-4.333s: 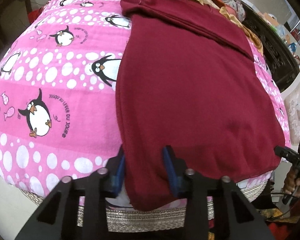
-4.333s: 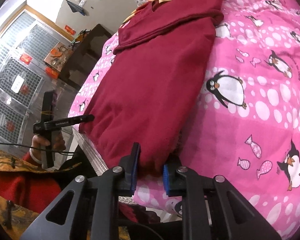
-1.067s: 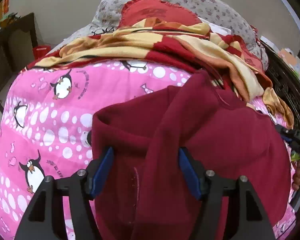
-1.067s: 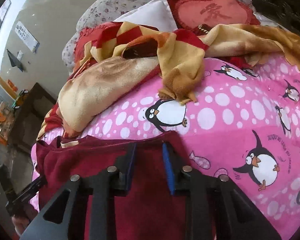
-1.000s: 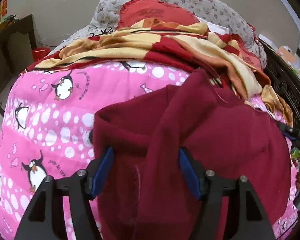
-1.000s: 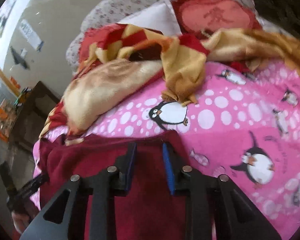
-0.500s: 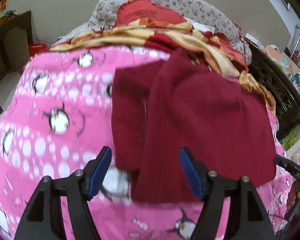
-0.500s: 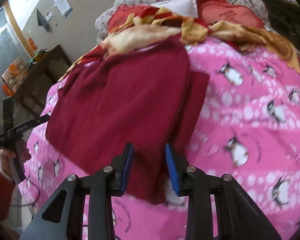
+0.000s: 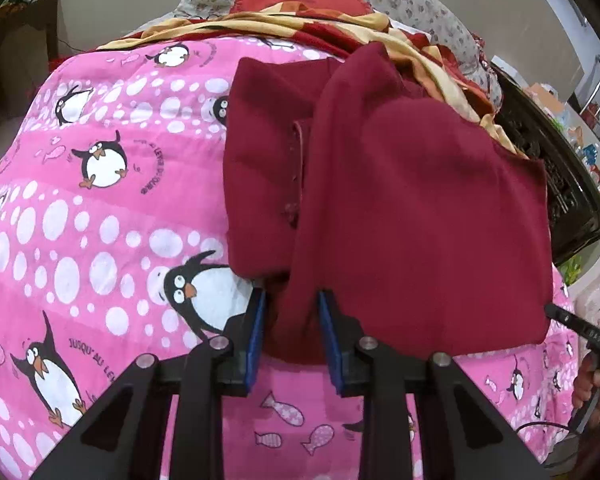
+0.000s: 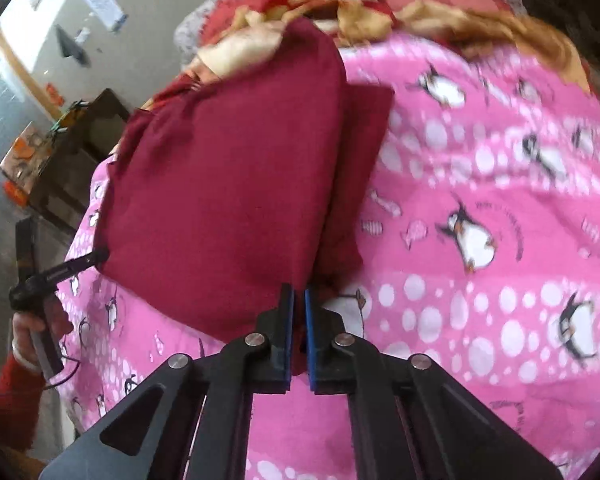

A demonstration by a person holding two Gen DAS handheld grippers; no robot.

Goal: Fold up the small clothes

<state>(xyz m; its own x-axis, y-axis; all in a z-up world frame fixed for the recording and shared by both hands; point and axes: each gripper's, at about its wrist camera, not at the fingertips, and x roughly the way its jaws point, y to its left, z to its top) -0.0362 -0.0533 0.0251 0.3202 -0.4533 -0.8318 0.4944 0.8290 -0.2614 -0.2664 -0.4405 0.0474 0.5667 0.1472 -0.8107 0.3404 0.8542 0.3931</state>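
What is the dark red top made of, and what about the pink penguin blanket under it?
The dark red top looks like soft, thick knit or fleece: matte, no shine, and its folded edges are rounded and bulky. The pink penguin blanket looks like thin printed cotton or similar woven cloth: flat, smooth, with crisp printed dots and penguins and slight puckers. Neither fibre can be told for sure.

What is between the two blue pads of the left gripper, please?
In the left wrist view, the near edge of the dark red garment is bunched between the closing pads of the left gripper.
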